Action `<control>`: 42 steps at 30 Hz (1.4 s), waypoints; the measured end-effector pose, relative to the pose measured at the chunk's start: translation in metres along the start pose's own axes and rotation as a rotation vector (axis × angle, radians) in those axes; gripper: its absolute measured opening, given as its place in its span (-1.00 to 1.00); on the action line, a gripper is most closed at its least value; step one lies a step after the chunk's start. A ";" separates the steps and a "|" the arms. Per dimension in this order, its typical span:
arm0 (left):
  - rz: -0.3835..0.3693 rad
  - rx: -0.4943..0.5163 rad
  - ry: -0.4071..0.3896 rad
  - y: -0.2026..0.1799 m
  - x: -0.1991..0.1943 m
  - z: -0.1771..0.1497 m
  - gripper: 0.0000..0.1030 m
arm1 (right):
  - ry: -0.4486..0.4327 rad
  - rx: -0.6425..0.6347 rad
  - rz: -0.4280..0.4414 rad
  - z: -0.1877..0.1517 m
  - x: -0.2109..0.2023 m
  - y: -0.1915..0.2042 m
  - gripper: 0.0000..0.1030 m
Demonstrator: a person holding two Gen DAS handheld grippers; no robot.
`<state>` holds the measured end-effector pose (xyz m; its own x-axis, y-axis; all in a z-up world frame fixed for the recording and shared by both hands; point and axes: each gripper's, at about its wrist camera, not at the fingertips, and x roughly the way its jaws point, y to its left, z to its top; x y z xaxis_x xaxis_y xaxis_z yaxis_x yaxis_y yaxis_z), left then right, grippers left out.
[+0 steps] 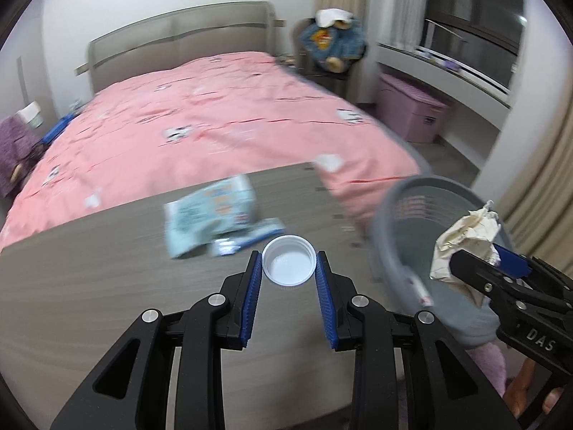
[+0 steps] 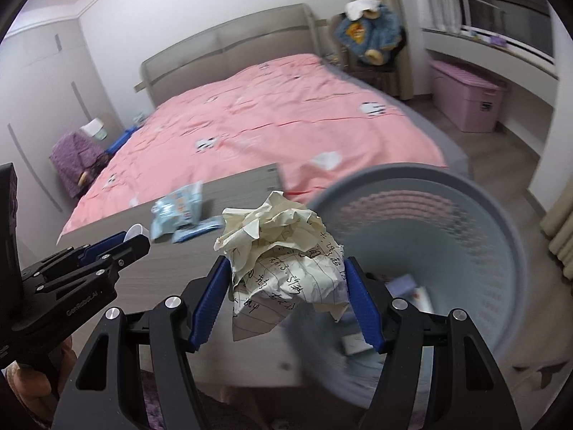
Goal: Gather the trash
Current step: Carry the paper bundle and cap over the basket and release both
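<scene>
My left gripper is shut on a white plastic lid, held above the grey wooden table; the lid also shows in the right wrist view, in that same left gripper. My right gripper is shut on a crumpled ball of written-on paper, at the near rim of the grey waste bin. In the left wrist view that paper ball hangs over the bin. A light-blue snack packet and a blue wrapper lie on the table.
A bed with a pink cover stands behind the table. A pink storage box sits under a window ledge at the right. A chair with a blue jacket is at the back. Scraps lie inside the bin.
</scene>
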<state>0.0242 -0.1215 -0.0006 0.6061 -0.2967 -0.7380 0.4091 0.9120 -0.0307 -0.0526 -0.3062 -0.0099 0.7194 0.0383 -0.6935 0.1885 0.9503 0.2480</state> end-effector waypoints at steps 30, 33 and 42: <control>-0.143 0.184 0.075 -0.146 0.052 0.025 -0.05 | -0.011 0.170 -0.123 -0.006 -0.010 -0.134 0.59; -0.134 0.179 0.068 -0.143 0.049 0.025 0.01 | -0.009 0.175 -0.121 -0.007 -0.009 -0.135 0.60; -0.109 0.154 0.055 -0.131 0.039 0.022 0.12 | 0.000 0.172 -0.108 -0.010 -0.009 -0.127 0.63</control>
<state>0.0094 -0.2593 -0.0105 0.5158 -0.3720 -0.7718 0.5725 0.8198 -0.0125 -0.0898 -0.4243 -0.0416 0.6888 -0.0608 -0.7224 0.3758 0.8821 0.2841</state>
